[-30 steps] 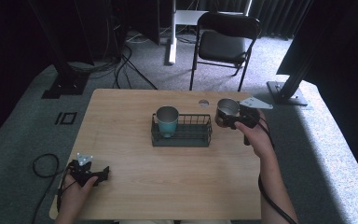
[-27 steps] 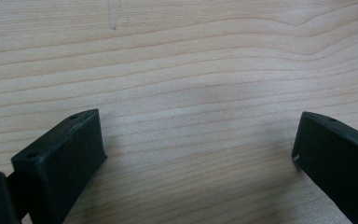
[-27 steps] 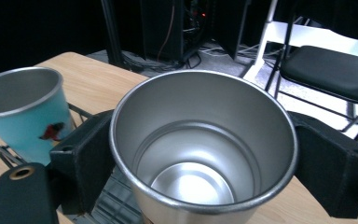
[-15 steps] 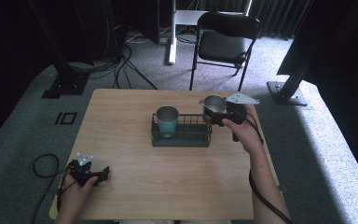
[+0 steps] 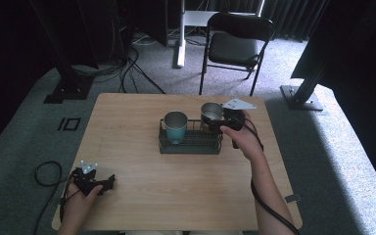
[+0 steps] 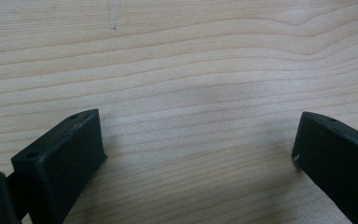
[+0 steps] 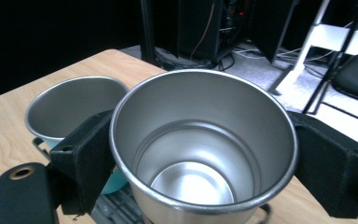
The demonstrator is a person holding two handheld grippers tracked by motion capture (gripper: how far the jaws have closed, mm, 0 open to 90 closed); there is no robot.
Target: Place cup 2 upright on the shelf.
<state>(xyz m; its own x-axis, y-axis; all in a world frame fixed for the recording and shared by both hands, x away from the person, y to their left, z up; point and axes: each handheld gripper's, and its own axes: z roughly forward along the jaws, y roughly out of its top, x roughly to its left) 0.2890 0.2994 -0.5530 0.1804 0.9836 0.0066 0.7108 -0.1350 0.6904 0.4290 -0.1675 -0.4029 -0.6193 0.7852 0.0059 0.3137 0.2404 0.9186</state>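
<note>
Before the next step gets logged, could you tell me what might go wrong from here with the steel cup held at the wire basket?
The steel cup, clamped in the right gripper, hangs by the basket's right end, so its base could catch the wire basket rim and tip. It could also knock the teal cup already inside. The jaws press smooth metal, so the cup might slip.

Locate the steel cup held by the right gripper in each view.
High view: steel cup upper centre, over the wire basket's right end.
Left gripper view: bare table, no cup.
Right gripper view: steel cup centre, between the fingers.
Shared landmark: teal cup, at left in the right gripper view.
</note>
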